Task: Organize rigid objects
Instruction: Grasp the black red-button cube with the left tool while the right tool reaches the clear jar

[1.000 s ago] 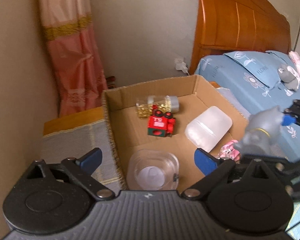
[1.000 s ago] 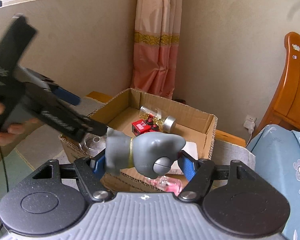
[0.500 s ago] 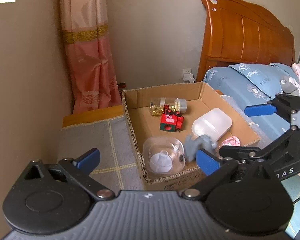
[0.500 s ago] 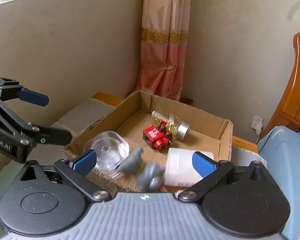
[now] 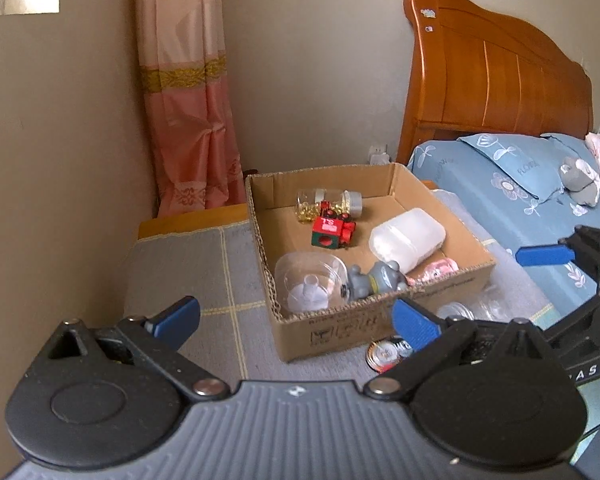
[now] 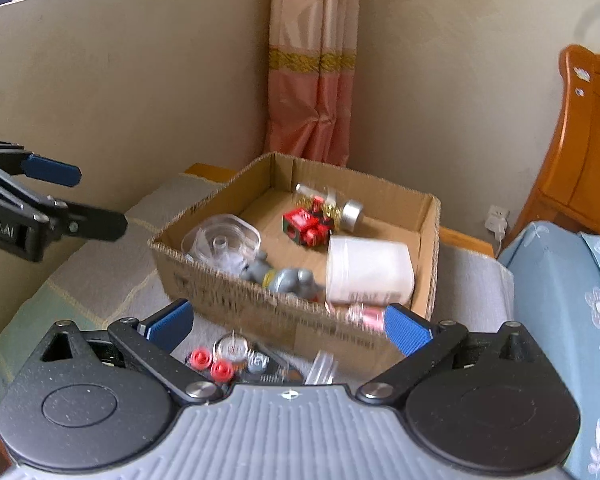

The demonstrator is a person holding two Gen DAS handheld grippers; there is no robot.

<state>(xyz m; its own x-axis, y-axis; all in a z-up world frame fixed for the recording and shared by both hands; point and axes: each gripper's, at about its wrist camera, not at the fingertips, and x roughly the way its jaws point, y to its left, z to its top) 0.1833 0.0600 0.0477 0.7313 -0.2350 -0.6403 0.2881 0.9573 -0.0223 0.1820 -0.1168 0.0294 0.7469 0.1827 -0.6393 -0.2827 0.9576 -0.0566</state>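
Both tools spread and empty; loose red caps (image 6: 211, 364) lie bottom centre just before the right tool (image 6: 286, 326), nearer than left tool (image 5: 296, 320), cardboard box (image 6: 300, 320) beyond.

The left gripper (image 5: 296, 318) is held wide open at the lower frame; the right gripper (image 6: 288, 322) is likewise spread wide, nothing gripped.
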